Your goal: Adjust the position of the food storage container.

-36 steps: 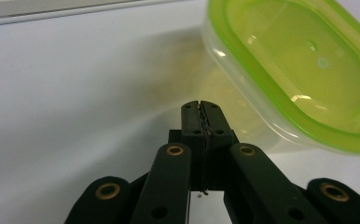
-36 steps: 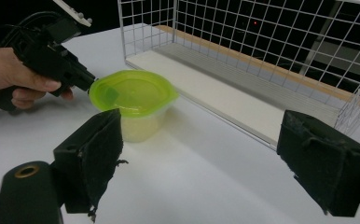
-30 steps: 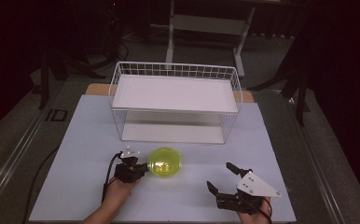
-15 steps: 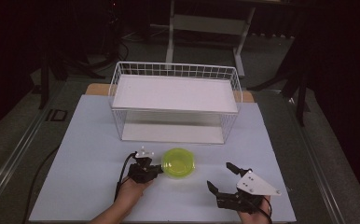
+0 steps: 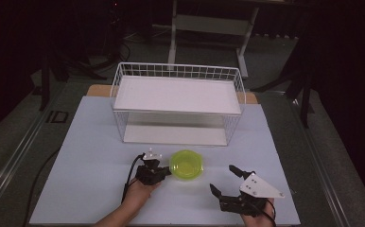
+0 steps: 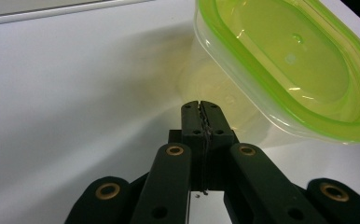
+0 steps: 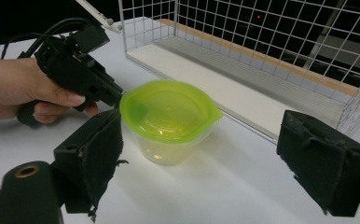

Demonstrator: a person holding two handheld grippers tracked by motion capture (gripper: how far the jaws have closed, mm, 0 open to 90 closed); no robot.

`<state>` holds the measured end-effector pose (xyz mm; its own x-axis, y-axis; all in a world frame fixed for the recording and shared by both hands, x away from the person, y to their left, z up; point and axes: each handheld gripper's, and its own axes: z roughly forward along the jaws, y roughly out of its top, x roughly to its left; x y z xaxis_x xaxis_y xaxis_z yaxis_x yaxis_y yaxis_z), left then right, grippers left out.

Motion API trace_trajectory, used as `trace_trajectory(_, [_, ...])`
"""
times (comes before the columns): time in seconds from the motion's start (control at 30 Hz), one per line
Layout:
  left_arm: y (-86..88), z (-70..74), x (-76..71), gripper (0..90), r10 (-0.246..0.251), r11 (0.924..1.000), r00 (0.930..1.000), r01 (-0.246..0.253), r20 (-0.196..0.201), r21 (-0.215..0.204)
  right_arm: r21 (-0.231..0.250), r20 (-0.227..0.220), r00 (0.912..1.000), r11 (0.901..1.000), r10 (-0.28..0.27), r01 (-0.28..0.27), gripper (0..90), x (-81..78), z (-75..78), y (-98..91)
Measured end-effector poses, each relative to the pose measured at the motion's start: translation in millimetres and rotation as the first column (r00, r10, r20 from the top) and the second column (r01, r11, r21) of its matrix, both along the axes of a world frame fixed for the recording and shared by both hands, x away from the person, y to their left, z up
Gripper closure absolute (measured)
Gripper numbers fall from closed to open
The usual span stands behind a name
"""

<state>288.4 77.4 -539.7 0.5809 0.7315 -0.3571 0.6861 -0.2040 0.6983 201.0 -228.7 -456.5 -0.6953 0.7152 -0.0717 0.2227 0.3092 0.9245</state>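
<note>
My left tool (image 5: 164, 172), jaws pressed together on nothing, points its tip at the rim of the green-lidded container (image 5: 186, 164), just beside or touching it. The container stands upright on the white tabletop (image 5: 91, 156), in front of the wire basket (image 5: 178, 101). My right tool (image 5: 224, 180), jaws spread wide, rests apart from the container, nearer the tabletop's front edge.

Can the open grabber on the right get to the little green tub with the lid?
Probably yes. The right gripper is open, and the small clear round plastic tub with the green lid sits straight ahead between its jaws, with bare white table between. The shut left gripper touches the far rim.
</note>
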Motion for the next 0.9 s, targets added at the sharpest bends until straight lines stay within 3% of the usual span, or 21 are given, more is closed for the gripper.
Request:
trace_trajectory(0.07, [0.4, -0.5, -0.7, 90.0, -0.001, 0.9999, 1.0000, 0.001, 0.002, 0.012, -0.001, -0.002, 1.0000, 1.0000, 0.000, 0.000, 14.4, 0.0, -0.2, 0.0])
trace_trajectory(0.27, [14.2, 3.2, -6.6, 89.8, 0.025, 0.9997, 0.9995, -0.025, 0.017, -0.004, -0.001, -0.021, 0.9998, 1.0000, 0.007, -0.007, 14.4, 1.5, -0.7, 0.6])
trace_trajectory(0.43, [27.8, 7.0, -21.5, 86.4, -0.016, 0.9999, 0.9984, 0.016, 0.054, 0.001, -0.019, -0.058, 0.9980, 0.9995, 0.026, -0.027, 14.4, 3.4, -2.6, 3.5])
trace_trajectory(0.6, [38.2, 13.0, -29.5, 79.1, -0.037, 0.9989, 0.9959, 0.039, 0.082, -0.025, -0.026, -0.053, 0.9981, 0.9992, 0.030, -0.031, 14.4, 3.1, -2.4, 5.4])
trace_trajectory(0.63, [44.6, 18.1, -34.1, 79.1, -0.046, 0.9982, 0.9925, 0.050, 0.113, -0.034, -0.026, -0.053, 0.9982, 0.9992, 0.028, -0.029, 14.4, 3.0, -2.2, 5.7])
trace_trajectory(0.77, [52.8, 27.4, -40.6, 58.8, -0.109, 0.9918, 0.9817, 0.118, 0.156, -0.049, -0.029, -0.058, 0.9977, 0.9988, 0.037, -0.038, 14.6, 2.5, -1.2, 6.6])
trace_trajectory(0.83, [54.8, 30.6, -43.7, 57.9, -0.099, 0.9926, 0.9793, 0.110, 0.176, -0.051, -0.030, -0.059, 0.9976, 0.9988, 0.037, -0.039, 14.8, 2.5, -0.8, 6.8])
trace_trajectory(0.87, [55.4, 31.4, -43.6, 41.2, -0.103, 0.9920, 0.9800, 0.114, 0.170, -0.055, -0.030, -0.059, 0.9976, 0.9989, 0.035, -0.037, 14.8, 2.2, 0.0, 7.7])
trace_trajectory(0.9, [56.1, 32.1, -43.5, 35.9, -0.101, 0.9918, 0.9812, 0.113, 0.165, -0.060, -0.028, -0.062, 0.9974, 0.9988, 0.037, -0.039, 14.8, 2.3, 0.2, 7.9])
